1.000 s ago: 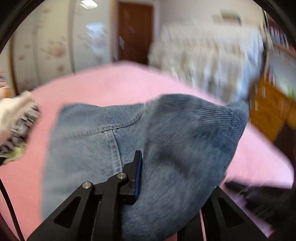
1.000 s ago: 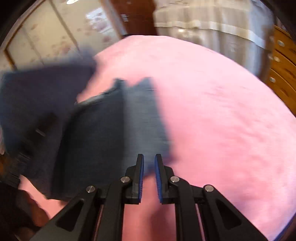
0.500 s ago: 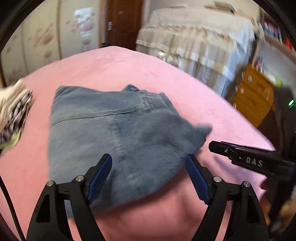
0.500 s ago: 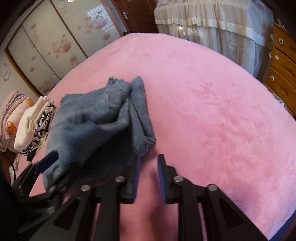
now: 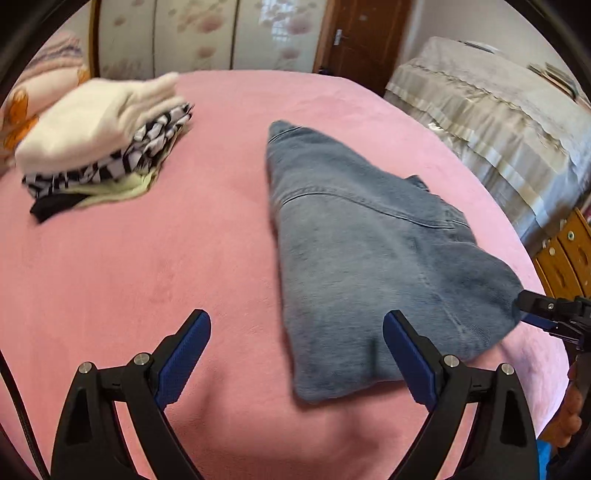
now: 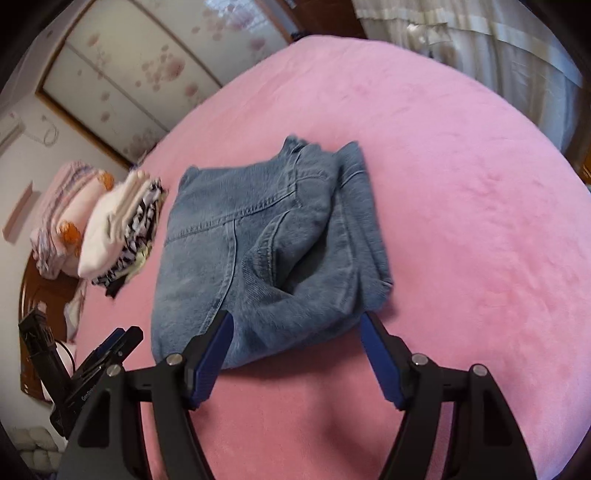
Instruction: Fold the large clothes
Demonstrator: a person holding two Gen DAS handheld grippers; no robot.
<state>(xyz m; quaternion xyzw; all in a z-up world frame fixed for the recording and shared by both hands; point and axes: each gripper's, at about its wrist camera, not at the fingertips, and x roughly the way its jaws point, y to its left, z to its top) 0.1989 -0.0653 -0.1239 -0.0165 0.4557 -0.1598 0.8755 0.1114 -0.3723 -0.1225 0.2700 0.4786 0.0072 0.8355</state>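
Pink plush covers the bed (image 5: 147,258), and the folded jeans (image 5: 369,258) lie flat on it as a blue denim bundle. Left of the jeans, well apart from them, sits a stack of folded clothes (image 5: 99,147): cream on top, black-and-white stripes beneath. Beyond the jeans stand floral wardrobe doors (image 6: 122,74) and a brown door (image 5: 362,33), with a cloth-draped piece of furniture (image 5: 498,122) to their right. Nothing lies between the jeans and either tool. The left gripper (image 5: 295,354) hovers at the jeans' near edge, jaws spread wide and empty. The right gripper (image 6: 295,358) hangs over the same near edge, jaws apart and holding nothing.
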